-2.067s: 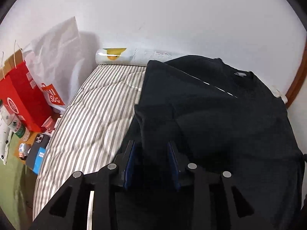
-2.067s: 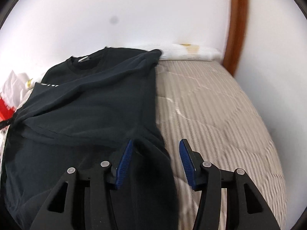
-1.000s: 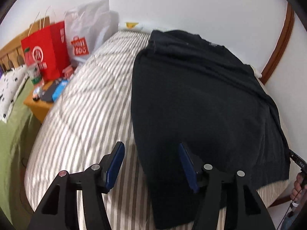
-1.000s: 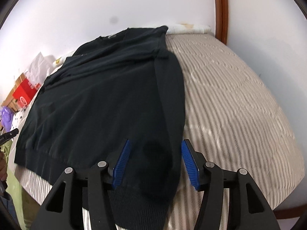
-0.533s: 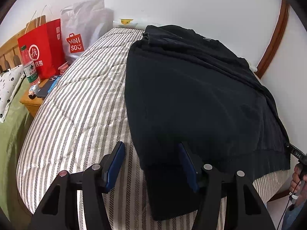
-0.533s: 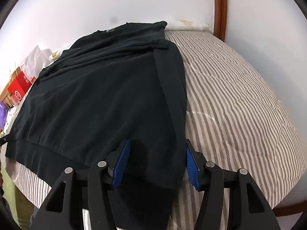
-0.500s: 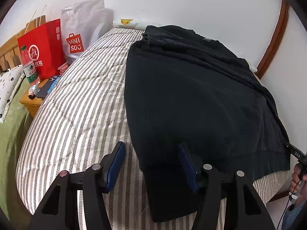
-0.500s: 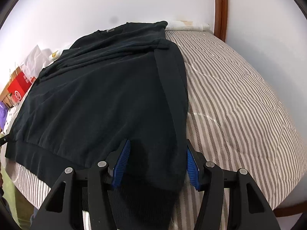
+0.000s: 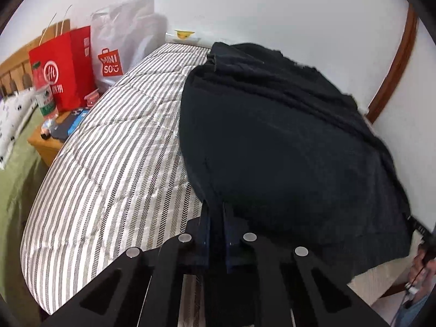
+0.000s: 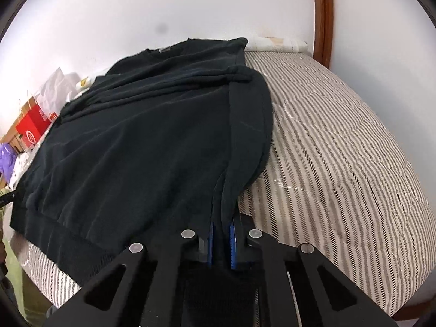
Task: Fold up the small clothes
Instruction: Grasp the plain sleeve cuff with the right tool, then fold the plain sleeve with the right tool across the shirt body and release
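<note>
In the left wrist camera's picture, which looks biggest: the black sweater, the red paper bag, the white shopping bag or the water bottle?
Largest to smallest, as they look:
1. black sweater
2. red paper bag and white shopping bag, too alike to rank
3. water bottle

The sweater is also nearest the camera, which enlarges it.

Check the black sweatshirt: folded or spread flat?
Partly folded. The black sweatshirt lies on the striped bed, sleeves folded in along its sides, body full length; both tongs grip its hem.

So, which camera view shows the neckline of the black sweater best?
The right wrist view: the black sweater lies spread, with its neckline and label visible at the far end. In the left wrist view the sweater appears as a dark mass, its far end bunched and blurred.
</note>
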Demonstrator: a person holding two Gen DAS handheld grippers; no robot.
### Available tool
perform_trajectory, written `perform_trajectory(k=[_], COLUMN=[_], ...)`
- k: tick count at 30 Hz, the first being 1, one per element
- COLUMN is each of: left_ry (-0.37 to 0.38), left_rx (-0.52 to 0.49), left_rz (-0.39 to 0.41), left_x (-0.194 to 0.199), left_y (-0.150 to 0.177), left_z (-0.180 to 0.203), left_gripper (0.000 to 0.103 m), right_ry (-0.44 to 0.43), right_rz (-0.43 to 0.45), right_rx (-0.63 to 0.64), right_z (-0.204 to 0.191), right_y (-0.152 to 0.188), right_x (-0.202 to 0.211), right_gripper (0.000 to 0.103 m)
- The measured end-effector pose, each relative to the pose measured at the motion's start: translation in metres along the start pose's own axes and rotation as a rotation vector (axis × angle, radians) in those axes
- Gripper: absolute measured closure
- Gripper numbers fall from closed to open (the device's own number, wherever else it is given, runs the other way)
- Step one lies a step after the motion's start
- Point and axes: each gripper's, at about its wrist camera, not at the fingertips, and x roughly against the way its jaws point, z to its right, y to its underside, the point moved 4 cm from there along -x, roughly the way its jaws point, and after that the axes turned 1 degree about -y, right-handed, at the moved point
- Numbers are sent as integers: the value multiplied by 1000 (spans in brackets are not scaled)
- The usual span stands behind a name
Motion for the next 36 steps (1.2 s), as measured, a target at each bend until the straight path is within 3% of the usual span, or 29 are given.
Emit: perform_trajectory(k=[10, 15, 20, 24, 36], left_ry=[91, 104, 104, 157, 156], left_rx=[31, 11, -2, 22, 20], left_rz=[51, 67, 90, 149, 277], left_x=[49, 66, 67, 76, 74], left_y=[19, 28, 26, 10, -68], left_z=[-7, -1, 6, 5, 20], left_gripper=[96, 96, 96, 96, 96], right_ry=[-80, -140, -144, -162, -193], right_rz=[63, 91, 89, 124, 286], right_rx=[-36, -60, -62, -62, -73], right_z=[19, 30, 32, 27, 24], right_y=[4, 9, 12, 0, -85], right_x=[41, 65, 64, 67, 87], right_gripper=[95, 95, 95, 95, 95])
